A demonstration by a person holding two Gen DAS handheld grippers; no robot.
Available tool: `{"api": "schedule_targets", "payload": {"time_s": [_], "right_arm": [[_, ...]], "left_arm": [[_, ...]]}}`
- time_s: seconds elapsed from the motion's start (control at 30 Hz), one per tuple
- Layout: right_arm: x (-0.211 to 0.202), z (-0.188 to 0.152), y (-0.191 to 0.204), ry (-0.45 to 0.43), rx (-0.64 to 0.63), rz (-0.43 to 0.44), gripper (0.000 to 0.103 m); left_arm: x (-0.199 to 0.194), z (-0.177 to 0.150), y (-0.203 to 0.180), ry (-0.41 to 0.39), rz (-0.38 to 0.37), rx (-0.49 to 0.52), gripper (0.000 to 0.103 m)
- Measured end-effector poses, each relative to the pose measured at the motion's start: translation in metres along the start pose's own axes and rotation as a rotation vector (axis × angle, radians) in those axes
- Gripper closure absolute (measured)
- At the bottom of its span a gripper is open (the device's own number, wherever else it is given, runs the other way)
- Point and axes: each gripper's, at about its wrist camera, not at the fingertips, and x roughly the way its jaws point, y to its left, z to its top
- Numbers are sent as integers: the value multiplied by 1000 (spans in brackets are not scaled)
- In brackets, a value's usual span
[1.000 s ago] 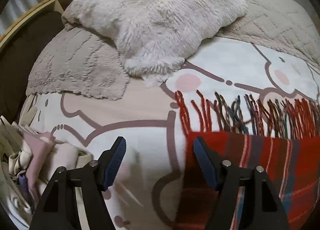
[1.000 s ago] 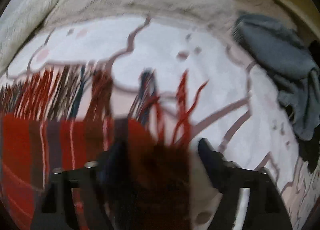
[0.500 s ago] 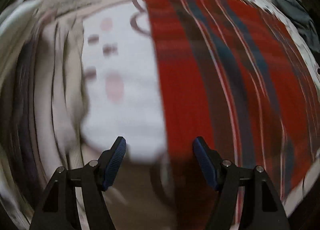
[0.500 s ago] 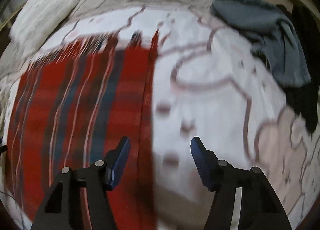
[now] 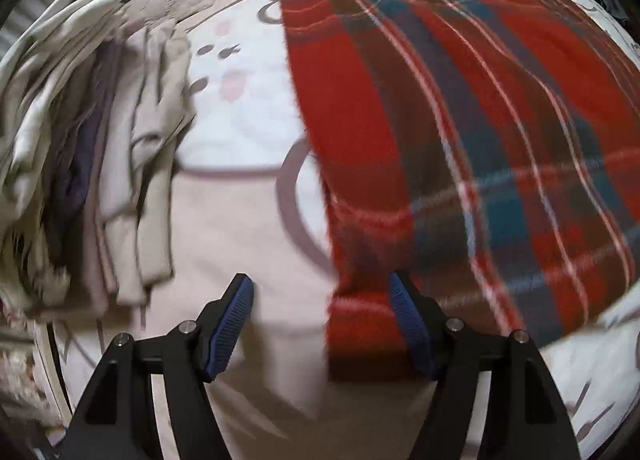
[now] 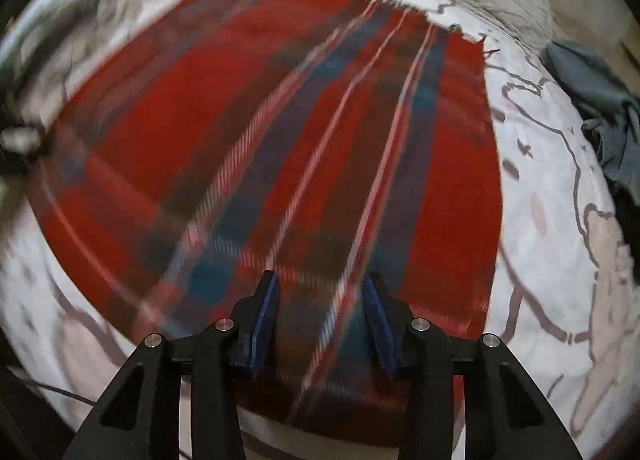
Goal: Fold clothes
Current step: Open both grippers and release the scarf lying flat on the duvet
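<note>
Bedding (image 5: 248, 107) printed with cartoon outlines is carrying a red plaid scarf (image 5: 460, 119), lying flat. Both the left gripper (image 5: 320, 324) and right gripper (image 6: 320, 320) are hovering with jaws apart at its near edge, holding nothing. Clutter is crowding both sides, a stack of folded clothes (image 5: 100, 179) left and a grey garment (image 6: 592, 99) far right, so a hasty pinch risks snagging bedding or folding crookedly.

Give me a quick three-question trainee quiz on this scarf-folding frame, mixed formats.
1. True or false: the left gripper is shut on the plaid scarf.
2. What lies to the left of the scarf in the left wrist view?
A. a stack of folded clothes
B. a laundry basket
C. a shoe
3. Over which item does the right gripper hover?

Key: 1 false, both grippers are open; 2 A; 3 the plaid scarf.
</note>
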Motion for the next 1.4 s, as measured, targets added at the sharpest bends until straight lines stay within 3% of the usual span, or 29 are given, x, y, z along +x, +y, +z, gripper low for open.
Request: {"api": "schedule_targets", "payload": {"time_s": [0.1, 0.23, 0.33, 0.43, 0.57, 0.67, 0.77, 0.83, 0.9, 1.07, 1.23, 1.4], "right_arm": [[0, -24, -12, -38, 41, -5, 58], [2, -39, -43, 41, 217, 65, 30], [-3, -45, -41, 70, 139, 37, 30], [-20, -40, -31, 35, 120, -3, 31], [-41, -8, 11, -103, 57, 66, 31], [-44, 17, 52, -179, -3, 111, 31], [-32, 34, 79, -195, -9, 157, 31], [-18, 35, 87, -189, 18, 180, 31], [-4, 30, 89, -163, 34, 149, 31], [2, -6, 47, -155, 79, 39, 31], [1, -34, -14, -86, 228, -24, 31], [-4, -51, -44, 5, 228, -96, 29]], "left_arm": [[-4, -15, 5, 0, 11, 2, 32], [-12, -27, 17, -10, 33, -1, 33], [-29, -37, 38, -79, 40, -41, 35], [-59, -32, 44, -219, -67, -64, 35], [-85, -13, -6, -329, -182, -30, 35], [-75, 12, -49, -294, -282, -22, 35], [-60, 21, -86, -244, -348, -11, 35], [-50, 19, -107, -212, -325, 41, 35], [-39, 12, -109, -195, -285, 86, 34], [-24, -6, -65, -181, -317, -4, 31], [-25, -28, -35, -169, -221, -22, 31], [-22, -47, 8, -132, -146, -70, 29]]}}
